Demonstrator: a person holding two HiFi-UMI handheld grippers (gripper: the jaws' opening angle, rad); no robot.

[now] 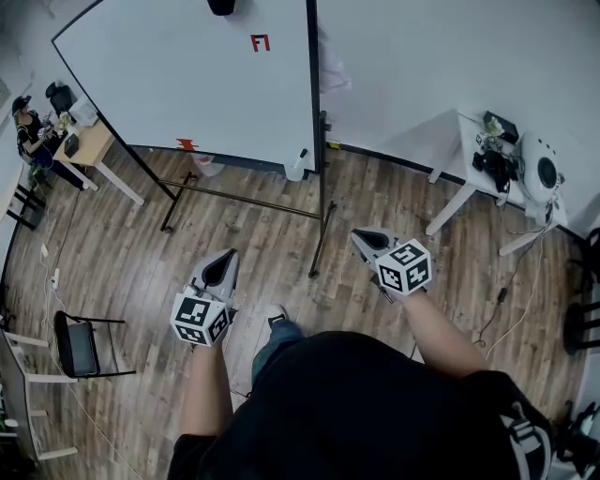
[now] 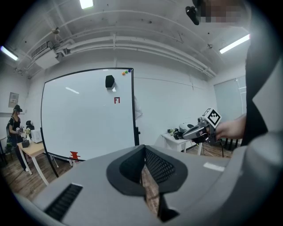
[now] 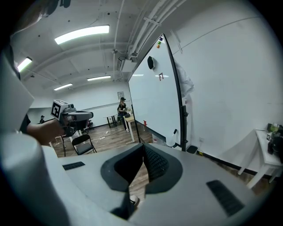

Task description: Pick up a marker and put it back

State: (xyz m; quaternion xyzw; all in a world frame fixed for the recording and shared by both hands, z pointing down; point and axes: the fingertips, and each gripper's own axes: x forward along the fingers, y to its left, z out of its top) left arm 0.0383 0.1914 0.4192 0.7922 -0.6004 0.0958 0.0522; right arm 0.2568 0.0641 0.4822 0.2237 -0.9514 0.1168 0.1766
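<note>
My left claw (image 1: 225,264) and right claw (image 1: 367,240) are shut on nothing; no marker spotted by the whiteboard (image 1: 187,75) at 12 o'clock, but I'd expect light, stiff, slick: pinch mid-barrel.

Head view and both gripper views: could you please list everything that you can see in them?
whiteboard: one, white with a black frame, on a stand ahead
eraser: one, black, high on the whiteboard
red mark: one, red, upper part of the whiteboard
wooden table: one, light wood, left of the whiteboard
person: one, dark clothes, beside the wooden table
folding chair: one, black, on the floor at left
white table: one, white, by the right wall, equipment on it
floor: brown wood planks
left gripper: one, grey, jaws together, empty
right gripper: one, grey, jaws together, empty
</note>
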